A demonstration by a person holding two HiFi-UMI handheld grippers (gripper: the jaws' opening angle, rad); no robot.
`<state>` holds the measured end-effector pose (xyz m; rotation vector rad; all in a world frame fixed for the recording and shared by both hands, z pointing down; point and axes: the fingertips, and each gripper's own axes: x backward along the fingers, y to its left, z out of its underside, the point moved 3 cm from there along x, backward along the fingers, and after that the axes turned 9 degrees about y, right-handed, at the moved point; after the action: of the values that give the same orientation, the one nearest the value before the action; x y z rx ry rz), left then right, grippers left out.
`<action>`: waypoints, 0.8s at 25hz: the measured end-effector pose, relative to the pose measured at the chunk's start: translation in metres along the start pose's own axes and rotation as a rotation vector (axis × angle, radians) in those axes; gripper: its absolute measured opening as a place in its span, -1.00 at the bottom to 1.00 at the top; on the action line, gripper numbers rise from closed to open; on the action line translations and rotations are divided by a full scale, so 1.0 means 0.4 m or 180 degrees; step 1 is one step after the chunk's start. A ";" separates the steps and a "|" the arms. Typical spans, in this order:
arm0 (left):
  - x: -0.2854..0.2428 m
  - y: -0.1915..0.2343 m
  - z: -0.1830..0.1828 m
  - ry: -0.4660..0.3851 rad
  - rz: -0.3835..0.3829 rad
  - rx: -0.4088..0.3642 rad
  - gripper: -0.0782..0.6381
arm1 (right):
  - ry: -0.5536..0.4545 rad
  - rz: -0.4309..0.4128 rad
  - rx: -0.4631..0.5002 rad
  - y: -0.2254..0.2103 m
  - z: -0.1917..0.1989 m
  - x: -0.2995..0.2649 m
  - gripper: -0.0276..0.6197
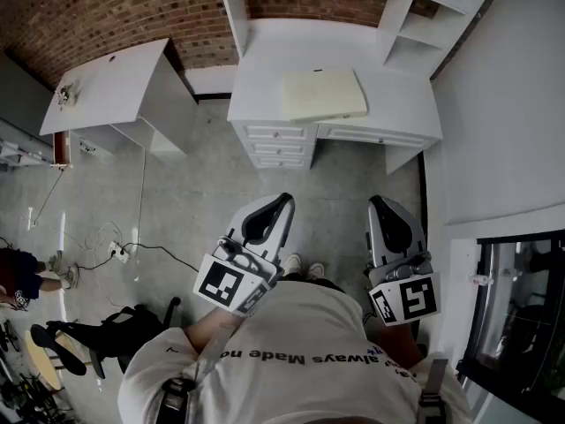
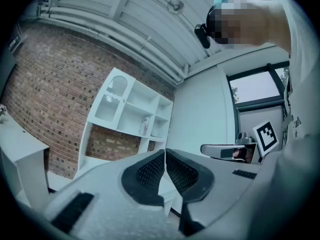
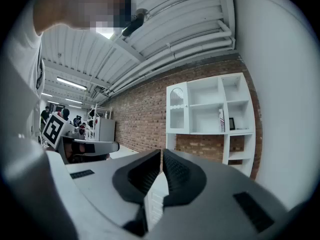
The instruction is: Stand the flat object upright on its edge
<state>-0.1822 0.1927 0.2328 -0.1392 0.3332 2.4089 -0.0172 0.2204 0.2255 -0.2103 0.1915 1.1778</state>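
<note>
A pale yellow flat object lies flat on the white desk at the far side of the floor, in the head view only. My left gripper and right gripper hang side by side in front of my torso, well short of the desk, pointing toward it. In the left gripper view the left gripper has its jaws pressed together with nothing between them. The right gripper is likewise shut and empty in its own view. Neither gripper view shows the flat object.
A white shelf unit stands on the desk against the brick wall. A second white table is at the left. Cables and a black chair lie on the floor at left, a dark window frame at right.
</note>
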 end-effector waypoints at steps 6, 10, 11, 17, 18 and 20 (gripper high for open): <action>0.002 0.023 0.003 0.0006 0.0026 0.0028 -0.73 | -0.0071 0.0058 0.0037 0.010 -0.006 -0.018 -0.84; -0.018 0.045 0.012 0.0008 0.0013 0.0015 -0.73 | -0.0081 0.0057 0.0063 -0.004 0.003 -0.049 -0.84; -0.023 0.051 0.015 0.0010 0.0010 0.0020 -0.73 | -0.0084 0.0044 0.0057 -0.005 0.007 -0.056 -0.84; -0.071 0.061 0.030 -0.0003 0.0025 0.0028 -0.73 | -0.0122 0.0031 0.0033 -0.040 0.029 -0.086 -0.84; -0.085 0.064 0.031 -0.0008 0.0028 0.0021 -0.73 | -0.0130 0.0039 0.0041 -0.052 0.031 -0.092 -0.84; -0.112 0.069 0.026 -0.0016 0.0041 0.0007 -0.73 | -0.0135 0.0062 0.0053 -0.076 0.029 -0.102 -0.84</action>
<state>-0.1666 0.1473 0.2568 -0.1305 0.3354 2.4213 -0.0038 0.1762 0.2492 -0.1690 0.1662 1.1985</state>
